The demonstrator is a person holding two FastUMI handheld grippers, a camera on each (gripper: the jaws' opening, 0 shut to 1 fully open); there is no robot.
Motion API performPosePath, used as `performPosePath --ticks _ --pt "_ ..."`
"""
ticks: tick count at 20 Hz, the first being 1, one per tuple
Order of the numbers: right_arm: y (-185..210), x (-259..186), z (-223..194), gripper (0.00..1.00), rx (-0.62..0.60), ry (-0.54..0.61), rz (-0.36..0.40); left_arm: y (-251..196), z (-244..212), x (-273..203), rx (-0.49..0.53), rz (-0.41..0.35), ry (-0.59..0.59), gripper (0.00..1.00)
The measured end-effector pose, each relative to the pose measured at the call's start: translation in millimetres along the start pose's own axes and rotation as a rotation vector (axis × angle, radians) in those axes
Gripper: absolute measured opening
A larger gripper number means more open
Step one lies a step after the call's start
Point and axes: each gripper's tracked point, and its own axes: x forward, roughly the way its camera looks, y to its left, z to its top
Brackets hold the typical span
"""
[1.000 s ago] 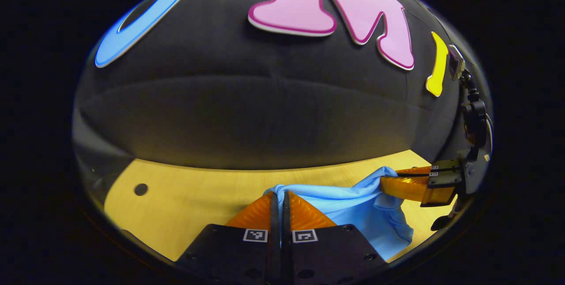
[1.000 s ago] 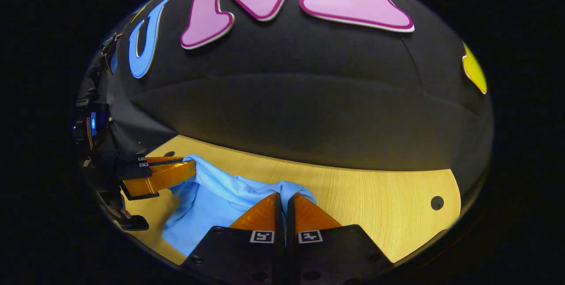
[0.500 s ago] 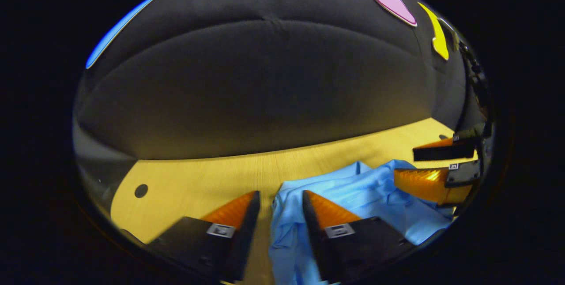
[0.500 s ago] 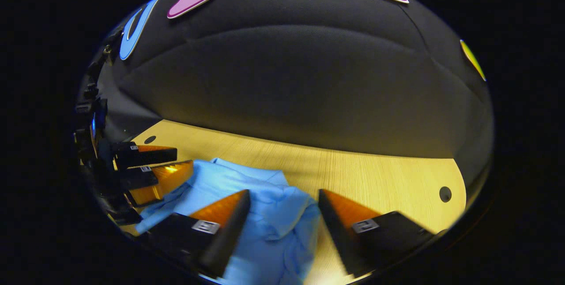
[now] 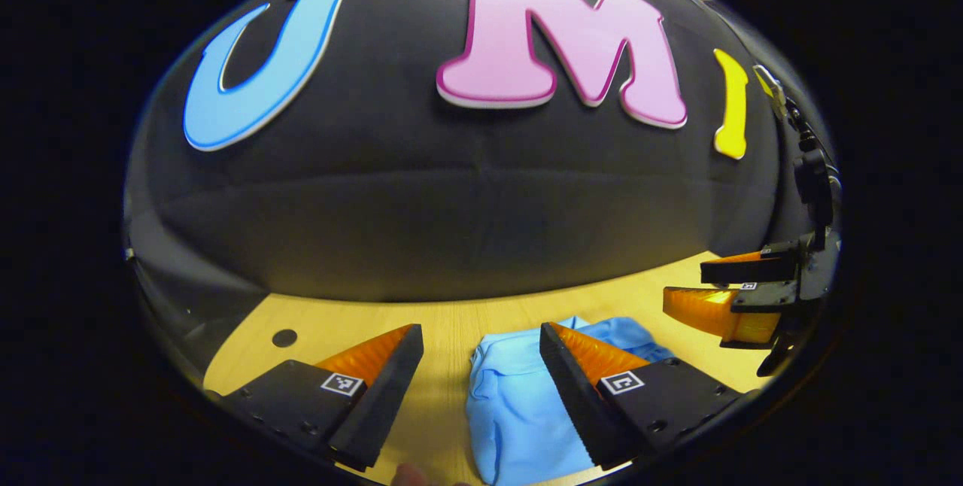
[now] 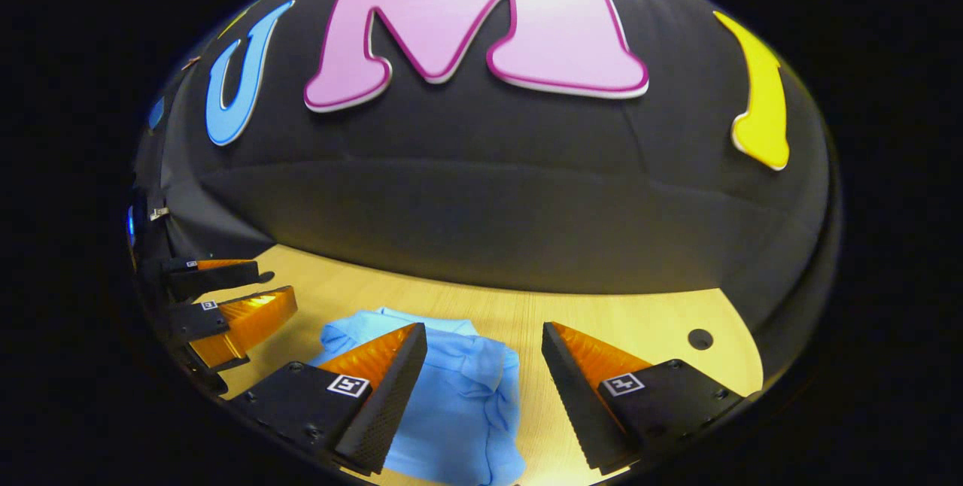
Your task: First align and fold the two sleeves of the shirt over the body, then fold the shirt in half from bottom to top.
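A light blue shirt [image 5: 519, 403] lies folded in a compact bundle on the wooden table [image 5: 444, 320]. My left gripper [image 5: 481, 335] hangs open above the bundle's left edge, nothing between its fingers. In the right gripper view the same shirt [image 6: 459, 388] lies below my right gripper [image 6: 485, 335], which is open over the bundle's right edge. The right gripper [image 5: 700, 287] also appears at the far right of the left gripper view, its fingers apart. The left gripper [image 6: 263, 287] appears at the far left of the right gripper view, also apart.
The wooden table [image 6: 602, 320] runs up to the black cloth wall behind it. A round hole [image 5: 284, 337] sits in the tabletop at the left, another hole [image 6: 700, 338] at the right. Bare wood lies on both sides of the shirt.
Both grippers were shut on the shirt's edge a second ago. They opened, let the cloth drop onto the bundle, and have since lifted and tilted up away from it.
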Motion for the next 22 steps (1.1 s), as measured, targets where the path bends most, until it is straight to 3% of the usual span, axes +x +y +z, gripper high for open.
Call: performPosePath --ticks 10,13,17,22 --pt "31.0 -195.0 51.0 0.95 -0.051 -0.119 -0.049 -10.3 81.0 -200.7 0.059 -0.036 -0.168 0.99" --pt "45.6 -254.1 54.5 0.95 -0.054 -0.145 -0.027 -17.6 86.2 -256.4 0.050 -0.056 -0.170 0.98" --pt "60.7 -331.4 68.7 0.97 0.081 -0.214 -0.012 -26.5 81.5 -335.1 0.033 -0.088 -0.169 0.98" --pt "63.5 -403.8 58.7 0.97 0.075 -0.259 -0.059 -34.3 64.8 -428.4 -0.008 -0.087 -0.158 0.99"
